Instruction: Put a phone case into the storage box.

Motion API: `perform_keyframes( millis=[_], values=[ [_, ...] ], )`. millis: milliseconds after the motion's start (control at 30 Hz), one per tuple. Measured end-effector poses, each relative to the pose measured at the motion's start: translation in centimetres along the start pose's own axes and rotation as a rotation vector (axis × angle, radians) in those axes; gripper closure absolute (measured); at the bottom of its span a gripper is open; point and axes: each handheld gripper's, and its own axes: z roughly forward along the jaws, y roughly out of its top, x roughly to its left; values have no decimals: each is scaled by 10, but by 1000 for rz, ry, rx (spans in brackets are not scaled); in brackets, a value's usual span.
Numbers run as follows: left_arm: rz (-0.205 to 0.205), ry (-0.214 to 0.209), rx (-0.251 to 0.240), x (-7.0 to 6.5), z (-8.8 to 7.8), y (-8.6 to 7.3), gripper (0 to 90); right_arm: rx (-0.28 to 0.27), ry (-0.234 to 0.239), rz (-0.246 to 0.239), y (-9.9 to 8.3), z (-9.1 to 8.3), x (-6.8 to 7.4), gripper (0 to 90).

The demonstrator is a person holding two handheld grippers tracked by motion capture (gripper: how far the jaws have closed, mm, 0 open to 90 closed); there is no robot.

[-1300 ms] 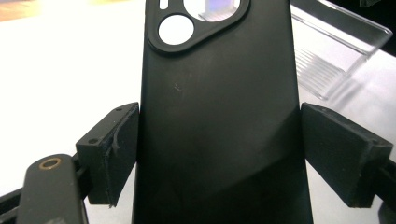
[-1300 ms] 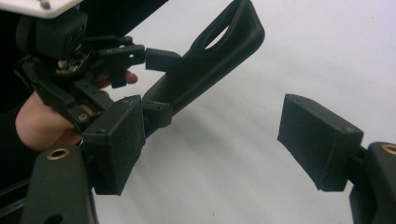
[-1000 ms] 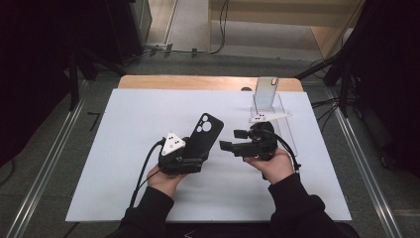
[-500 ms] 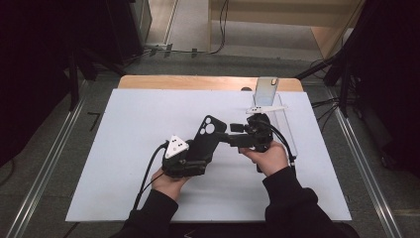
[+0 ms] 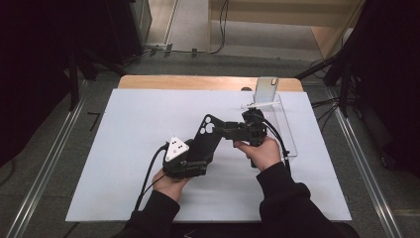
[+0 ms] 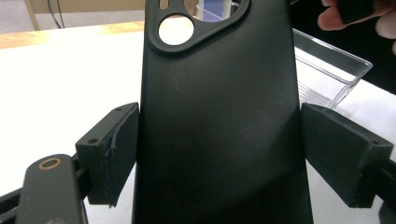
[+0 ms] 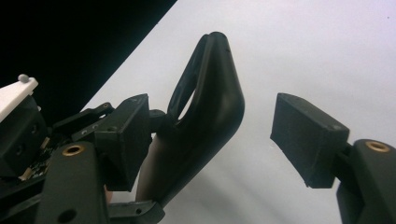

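A wide white table with a wooden far edge stands on grey floor among dark surroundings. At its right sits one clear plastic tray, a phone propped upright at its far end. One matte black phone case, smooth with rounded corners, is clamped by the left gripper. The right gripper has been closing around the case's top corner, one pad apart.
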Motion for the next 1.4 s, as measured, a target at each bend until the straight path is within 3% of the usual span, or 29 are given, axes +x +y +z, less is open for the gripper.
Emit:
perform_keyframes(
  millis=[200, 400, 600, 900, 967, 1033, 1133, 1300, 1400],
  values=[
    [-16, -9, -14, 0, 0, -1, 154, 7, 31, 41, 4, 5, -3, 399],
    [-28, -19, -18, 0, 0, 0, 152, 28, 94, 151, 7, 8, -8, 644],
    [-29, -37, -27, 1, 0, 0, 148, 19, 138, 185, 9, 5, -9, 739],
    [-38, -72, -45, 1, 0, 2, 137, 7, 190, 177, 11, -1, -3, 772],
    [-43, -86, -28, 2, 1, 3, 134, 10, 196, 174, 12, -2, -2, 773],
    [-25, -71, -3, 1, 1, 5, 132, 15, 200, 168, 12, -2, -1, 773],
    [-38, -85, 16, 2, 0, 9, 130, 15, 202, 160, 12, -2, 0, 773],
    [-43, -89, 62, 2, -2, 15, 133, 2, 175, 136, 13, -5, 1, 774],
    [-54, -112, 91, 3, -3, 18, 142, 0, 140, 113, 14, -8, 1, 774]
  ],
)
